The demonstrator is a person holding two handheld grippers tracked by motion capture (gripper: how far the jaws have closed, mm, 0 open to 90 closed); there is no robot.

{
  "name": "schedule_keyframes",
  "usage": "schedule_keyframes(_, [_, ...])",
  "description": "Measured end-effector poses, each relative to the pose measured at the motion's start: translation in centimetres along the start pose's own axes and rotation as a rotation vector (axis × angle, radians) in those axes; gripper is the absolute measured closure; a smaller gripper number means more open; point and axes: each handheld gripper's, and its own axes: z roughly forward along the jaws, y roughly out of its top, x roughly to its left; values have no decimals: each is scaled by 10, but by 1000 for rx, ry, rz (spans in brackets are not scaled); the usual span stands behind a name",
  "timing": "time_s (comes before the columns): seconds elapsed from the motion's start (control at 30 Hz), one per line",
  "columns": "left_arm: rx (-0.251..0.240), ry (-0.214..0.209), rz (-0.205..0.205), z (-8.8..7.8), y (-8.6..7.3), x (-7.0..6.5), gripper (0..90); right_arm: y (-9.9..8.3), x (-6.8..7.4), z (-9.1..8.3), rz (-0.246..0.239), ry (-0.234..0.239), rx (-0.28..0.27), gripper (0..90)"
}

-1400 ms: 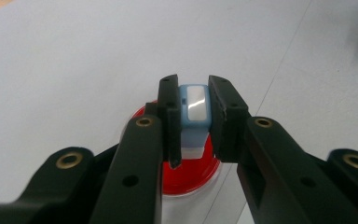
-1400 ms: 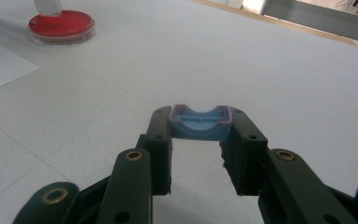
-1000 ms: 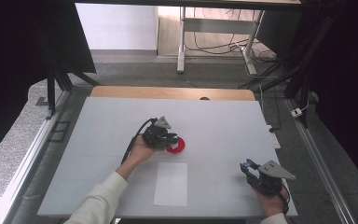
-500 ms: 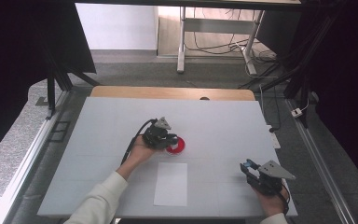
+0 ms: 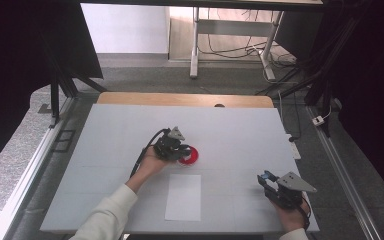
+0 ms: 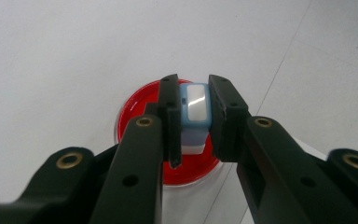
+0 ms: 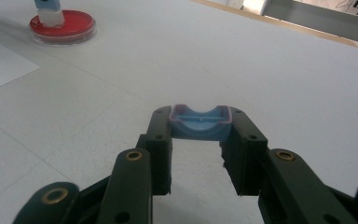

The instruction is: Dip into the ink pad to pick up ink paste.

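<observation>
White paper sheet (image 5: 183,197) on grey table (image 5: 110,130), cables on floor (image 5: 230,50)

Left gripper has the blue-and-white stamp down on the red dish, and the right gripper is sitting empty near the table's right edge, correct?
Not quite: the right gripper isn't empty. The right gripper view shows its jaws shut on a blue cap. The rest holds.

White table (image 5: 105,135): red dish (image 5: 190,156), paper sheet (image 5: 183,197)
</observation>
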Motion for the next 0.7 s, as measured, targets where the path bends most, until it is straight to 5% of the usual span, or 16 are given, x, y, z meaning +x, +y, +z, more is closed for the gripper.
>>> schedule_keyframes(0.7, [-13,24,14,-3,2,-4,753,0,0,0,-1,-1,-2,643])
